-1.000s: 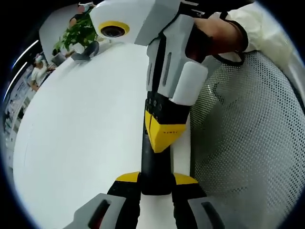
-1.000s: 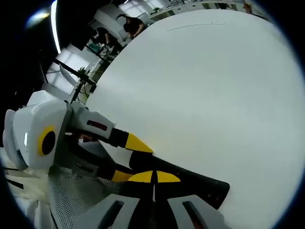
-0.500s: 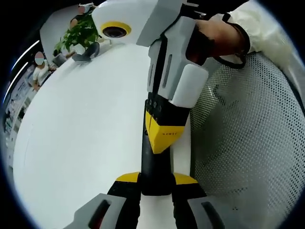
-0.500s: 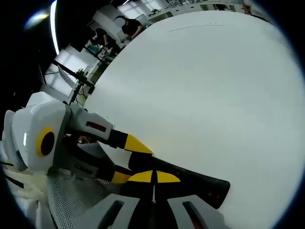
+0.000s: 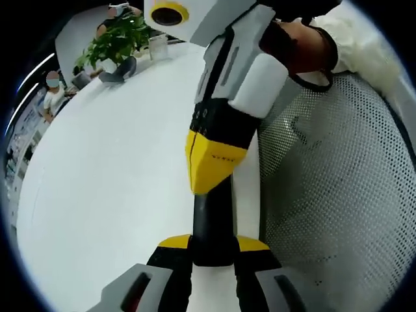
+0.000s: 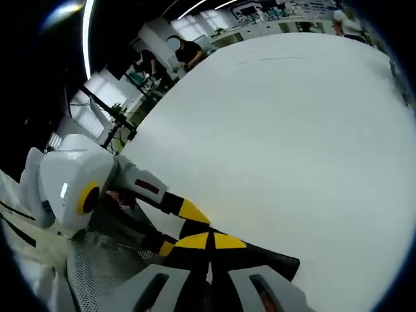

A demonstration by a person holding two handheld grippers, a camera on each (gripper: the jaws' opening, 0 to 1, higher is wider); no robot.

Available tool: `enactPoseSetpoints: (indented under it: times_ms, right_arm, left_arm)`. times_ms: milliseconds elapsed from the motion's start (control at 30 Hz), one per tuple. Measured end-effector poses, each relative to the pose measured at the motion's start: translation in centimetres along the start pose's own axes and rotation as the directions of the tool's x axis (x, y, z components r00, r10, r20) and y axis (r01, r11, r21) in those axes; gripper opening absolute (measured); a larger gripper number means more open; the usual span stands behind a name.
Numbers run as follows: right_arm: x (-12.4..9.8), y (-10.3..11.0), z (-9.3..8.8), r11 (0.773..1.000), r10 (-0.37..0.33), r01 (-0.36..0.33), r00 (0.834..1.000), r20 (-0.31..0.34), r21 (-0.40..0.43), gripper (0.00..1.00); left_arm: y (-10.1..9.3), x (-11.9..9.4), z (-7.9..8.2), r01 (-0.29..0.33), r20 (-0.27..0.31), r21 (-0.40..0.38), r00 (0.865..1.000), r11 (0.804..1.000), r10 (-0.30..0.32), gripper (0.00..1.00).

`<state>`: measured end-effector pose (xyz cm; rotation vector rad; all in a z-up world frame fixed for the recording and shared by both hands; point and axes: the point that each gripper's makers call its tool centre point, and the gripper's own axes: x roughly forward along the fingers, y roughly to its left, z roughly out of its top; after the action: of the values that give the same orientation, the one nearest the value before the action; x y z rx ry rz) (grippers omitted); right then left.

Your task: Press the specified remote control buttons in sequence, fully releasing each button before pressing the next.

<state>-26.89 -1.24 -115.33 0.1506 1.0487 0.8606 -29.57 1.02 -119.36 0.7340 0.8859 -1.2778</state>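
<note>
Left gripper view shows you the big white table (image 5: 97,195) first, spreading out past your fingers and off to their left side. A white mesh chair back (image 5: 338,195) fills the space to the right of your fingers. Far beyond the fingertips stands a green plant (image 5: 117,42).

Next comes the black remote control (image 5: 212,221). Your left gripper (image 5: 212,250) is clamped on its near end, one jaw on each side. The remote's long side runs straight out from your fingers, away from you.

Your right gripper (image 5: 209,169) comes down from above, held in your hand (image 5: 299,49). Its yellow jaws look pressed together into one point. That point sits over the remote, just past your left fingertips. You cannot tell here if it touches a button or hangs a little above it.

Right gripper view shows the right gripper (image 6: 209,242) with its yellow tips together right over the remote control (image 6: 260,260). The left gripper (image 6: 175,218) reaches in from the left.

So the button lies straight under your right fingers, and that hand does the pressing while the left one holds steady.
</note>
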Motion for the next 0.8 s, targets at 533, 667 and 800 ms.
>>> enactPoseSetpoints:
  times_ms: [533,667,800]
  right_arm:
    - [-5.4,0.0,5.4,0.988,-0.030,0.073,0.955,0.294,-0.137,0.31]
    - [-6.3,-0.4,6.1,0.992,-0.029,0.069,0.936,0.351,-0.104,0.41]
    - [-7.3,-0.8,6.7,0.992,-0.046,0.088,0.912,0.407,-0.087,0.52]
  left_arm:
    - [2.2,0.1,0.0,0.000,-0.028,0.031,1.000,1.000,0.001,0.22]
    - [3.2,0.0,0.0,-0.004,-0.036,0.038,0.999,0.999,0.006,0.22]
    - [4.3,-0.1,-0.1,-0.017,-0.052,0.055,0.998,0.998,0.019,0.22]
